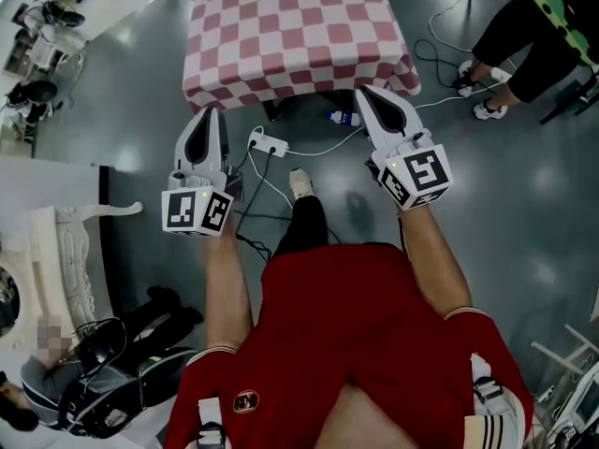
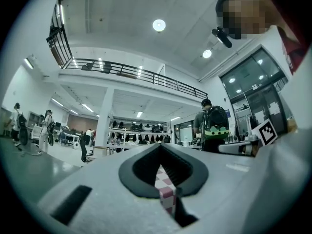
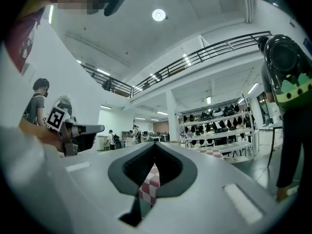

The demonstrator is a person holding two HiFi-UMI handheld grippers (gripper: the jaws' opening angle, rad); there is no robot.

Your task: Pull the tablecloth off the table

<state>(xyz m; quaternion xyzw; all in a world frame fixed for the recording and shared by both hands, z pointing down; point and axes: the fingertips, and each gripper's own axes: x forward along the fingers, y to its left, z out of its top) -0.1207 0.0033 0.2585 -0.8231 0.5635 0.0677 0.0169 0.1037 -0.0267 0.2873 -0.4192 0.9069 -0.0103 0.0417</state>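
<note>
Cloth [image 1: 299, 31]: pink-and-white check, spread over the counter at far centre. It drapes over the near edge and both near corners, and the counter under it is hidden.

Left gripper [image 1: 210, 112]: held level, pointing far, with its tip at the near-left corner of the cloth's hanging hem. In the left gripper view, the jaws of the left gripper [image 2: 163, 179] are together, clamped on a narrow fold of cloth [image 2: 166, 193] that runs up between them.

Right gripper [image 1: 363, 94]: held level, with its tip at the near-right corner of the hem. In the right gripper view, the jaws of the right gripper [image 3: 155, 172] are together, clamped on a strip of cloth [image 3: 148, 188].

Floor [image 1: 140, 92]: grey and glossy.

Power strip [image 1: 268, 143]: white, on the floor between the grippers, just near the counter, with cables trailing from it.

Bottle [image 1: 343, 118]: lying on the floor under the near-right corner of the cloth.

Bystander [image 1: 533, 36]: in dark clothes, far right, well apart from the counter.
</note>
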